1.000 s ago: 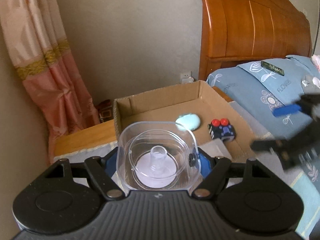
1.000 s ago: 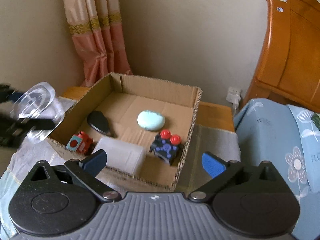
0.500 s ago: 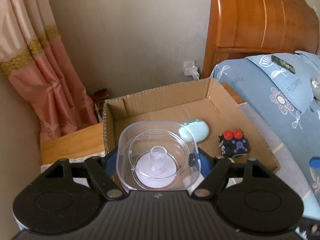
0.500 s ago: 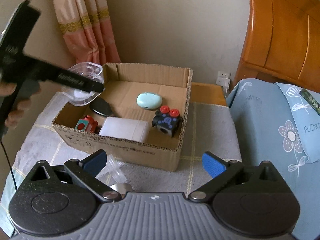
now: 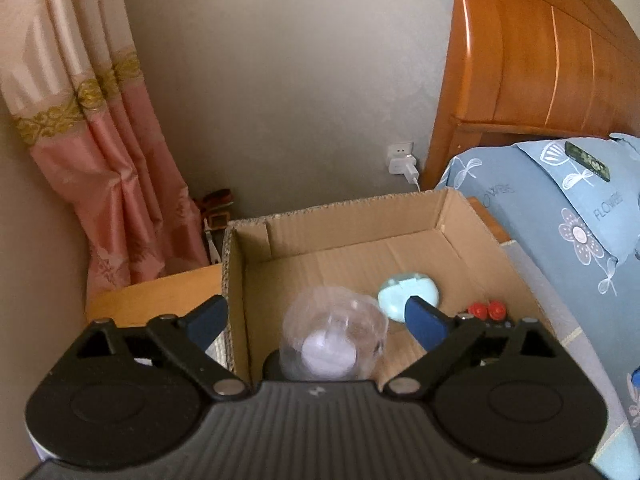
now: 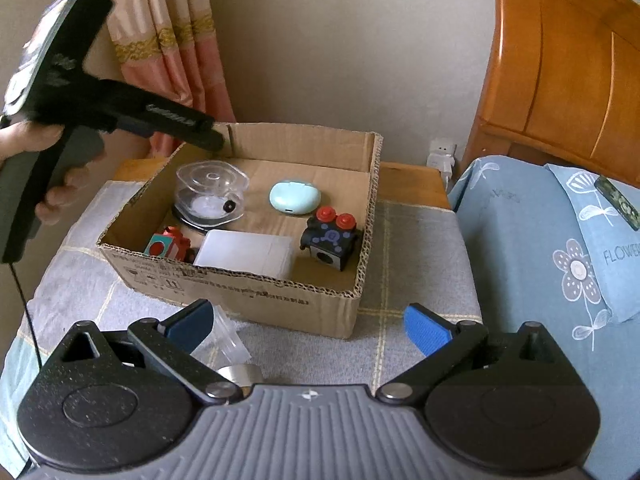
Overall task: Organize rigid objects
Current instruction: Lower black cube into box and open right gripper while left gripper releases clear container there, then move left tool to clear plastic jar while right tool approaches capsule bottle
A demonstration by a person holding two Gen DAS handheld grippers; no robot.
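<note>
Left gripper (image 5: 316,316) was wide open, holding nothing. Clear rounded plastic container (image 6: 211,194) sat in corrugated cardboard box (image 6: 248,292), on a black oval obj, next to smooth mint case (image 6: 295,197). Right gripper (image 6: 310,326) also wide open w/ nothing held.

left gripper (image 5: 316,318) gapes wide above the cardboard box (image 5: 460,248); blurred clear container (image 5: 332,336) lies inside, beside a mint case (image 5: 408,292).
</note>
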